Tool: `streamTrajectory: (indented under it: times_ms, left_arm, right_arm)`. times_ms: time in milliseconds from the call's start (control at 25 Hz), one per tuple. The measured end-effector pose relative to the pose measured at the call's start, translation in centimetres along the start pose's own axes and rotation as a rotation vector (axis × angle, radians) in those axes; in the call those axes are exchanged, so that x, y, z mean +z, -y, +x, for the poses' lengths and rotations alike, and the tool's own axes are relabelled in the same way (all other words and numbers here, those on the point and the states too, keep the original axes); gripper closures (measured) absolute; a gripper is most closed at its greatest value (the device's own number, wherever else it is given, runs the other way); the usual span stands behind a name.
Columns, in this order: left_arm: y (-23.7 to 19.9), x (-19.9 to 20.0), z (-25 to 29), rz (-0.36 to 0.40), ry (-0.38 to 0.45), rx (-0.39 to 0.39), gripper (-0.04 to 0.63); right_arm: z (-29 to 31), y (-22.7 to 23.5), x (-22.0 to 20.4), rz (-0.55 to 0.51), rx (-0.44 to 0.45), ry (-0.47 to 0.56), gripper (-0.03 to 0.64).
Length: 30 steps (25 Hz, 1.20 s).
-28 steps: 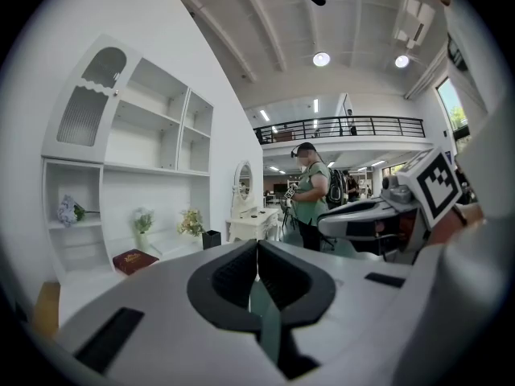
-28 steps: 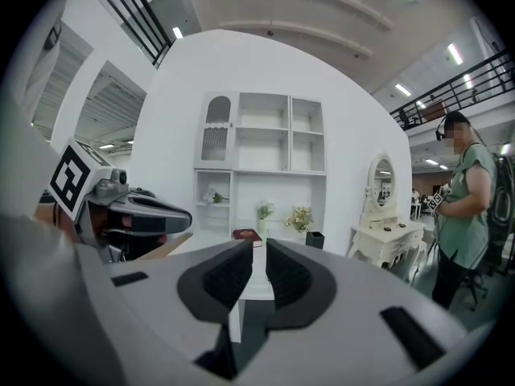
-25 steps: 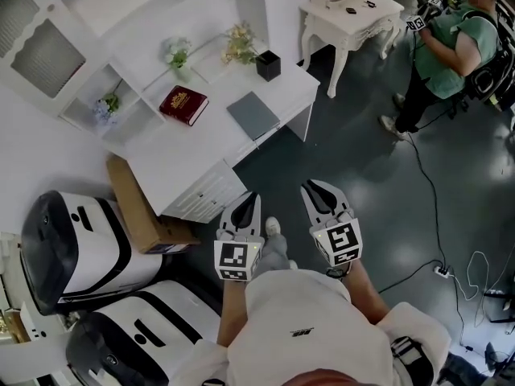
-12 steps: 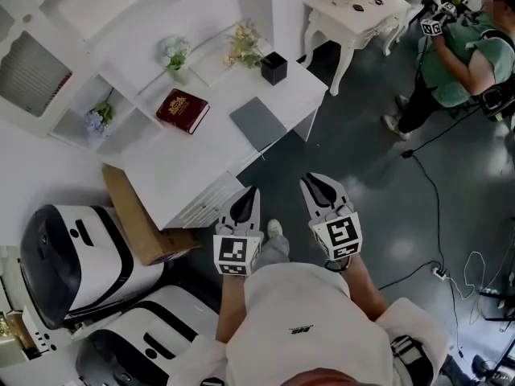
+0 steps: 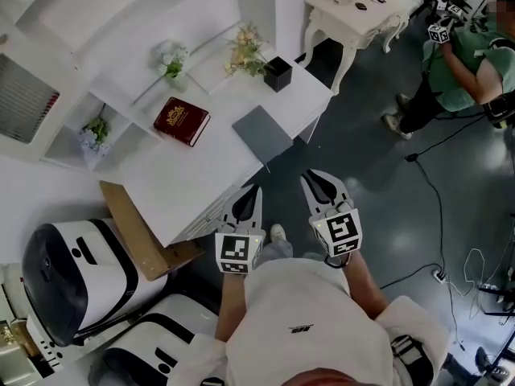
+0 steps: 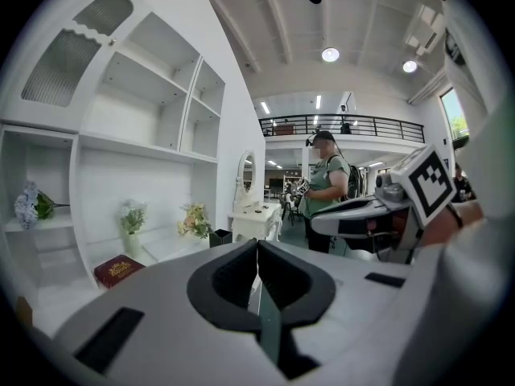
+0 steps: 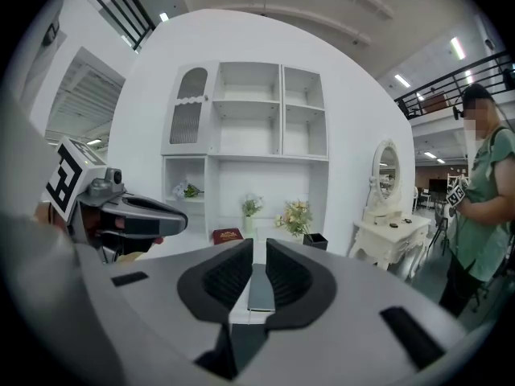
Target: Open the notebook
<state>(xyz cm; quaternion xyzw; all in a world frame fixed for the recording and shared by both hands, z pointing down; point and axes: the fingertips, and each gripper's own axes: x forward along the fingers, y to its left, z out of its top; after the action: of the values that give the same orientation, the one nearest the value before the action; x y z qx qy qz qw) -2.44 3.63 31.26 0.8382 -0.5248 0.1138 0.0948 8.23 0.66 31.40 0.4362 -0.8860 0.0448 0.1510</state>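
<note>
Got the left claw [image 5: 253, 190] pressed together at the tips, pinching nothing. Got the right claw [image 5: 316, 178] spread just a crack, empty too. Holding both side by side out in front of a white shirt [image 5: 302, 320], over dark floor [image 5: 378, 207], pointed toward the table [image 5: 181, 179] and short of its front edge.

Peeking through the right claw's gap lands right on the notebook [image 5: 263, 133]. Found it grey, closed, lying flat near the table's front corner. Spotted a red book [image 5: 182, 121] further in on the same table, apart from the notebook. Then a black pot [image 5: 278, 74] at the far corner, with pale flowers [image 5: 245, 47] just beside it.

Behind the table, seeing white shelves [image 5: 121, 22] with a couple of small flower bunches [image 5: 95, 131] tucked in. Over on the left, noticing a cardboard piece [image 5: 133, 232] leaned against the table's side, next to two white-and-black machines [image 5: 64, 268].

Farther right, seeing a small side table [image 5: 331, 16], a person in a green top [image 5: 463, 63] standing on the floor, and a black cable [image 5: 430, 191] trailing nearby.
</note>
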Motion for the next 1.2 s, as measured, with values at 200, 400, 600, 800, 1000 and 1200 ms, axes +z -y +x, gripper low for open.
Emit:
streamTrajectory:
  times_ms: [200,400,600,800,1000,1200]
  left_arm:
    - [-1.8,0.2,2.1,0.001,-0.011,-0.018,0.595]
    - [-3.3,0.2,4.1,-0.008,-0.015,-0.027,0.595]
    - [-4.3,0.2,6.3,-0.018,-0.017,-0.030,0.595]
    - [-4.9,-0.1,8.5,-0.024,-0.024,-0.024,0.595]
    - [-5.7,-0.6,10.9,-0.031,-0.045,-0.005,0.595]
    - [-6.1,-1.4,13.0,-0.040,-0.074,0.001,0.595]
  right_arm:
    - [2.5,0.8,0.1,0.012,-0.011,-0.014,0.581]
    - [4.6,1.6,-0.2,0.021,-0.020,-0.033,0.581]
    - [6.4,3.0,-0.6,0.030,-0.026,-0.046,0.581]
    - [8.2,4.6,-1.5,0.038,-0.022,-0.066,0.581]
    - [10.3,6.1,-2.4,0.046,0.002,-0.084,0.581]
    - [12.4,7.3,-3.5,0.050,0.030,-0.111,0.581]
